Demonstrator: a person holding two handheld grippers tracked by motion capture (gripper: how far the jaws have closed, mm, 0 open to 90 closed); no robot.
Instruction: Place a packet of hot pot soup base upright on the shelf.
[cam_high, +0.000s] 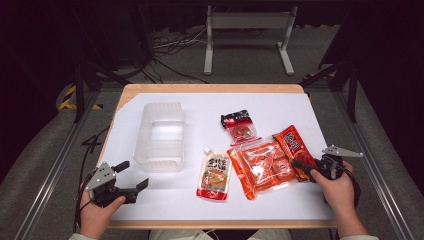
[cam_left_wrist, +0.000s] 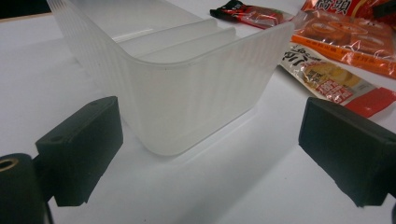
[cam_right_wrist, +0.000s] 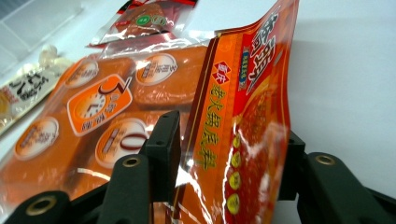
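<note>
A red-orange sauce packet (cam_high: 294, 142) (cam_right_wrist: 247, 116) lies at the right of the white sheet, partly over a big clear pack of orange snacks (cam_high: 262, 167) (cam_right_wrist: 93, 107). My right gripper (cam_high: 302, 171) (cam_right_wrist: 229, 154) is shut on the near end of the red-orange packet. Its pads press both side edges, and the packet bows up between them. At the front left my left gripper (cam_high: 132, 174) (cam_left_wrist: 210, 154) rests open, its jaws wide and empty. It faces the near wall of a clear ribbed plastic container (cam_high: 160, 135) (cam_left_wrist: 201, 102).
A spouted pouch with a red cap (cam_high: 215, 175) (cam_left_wrist: 327, 79) lies between the container and the snack pack. A small dark-red packet (cam_high: 239, 124) (cam_right_wrist: 144, 18) lies farther back. The white sheet (cam_high: 280, 107) covers a wooden table; a metal stand (cam_high: 247, 30) is on the floor beyond.
</note>
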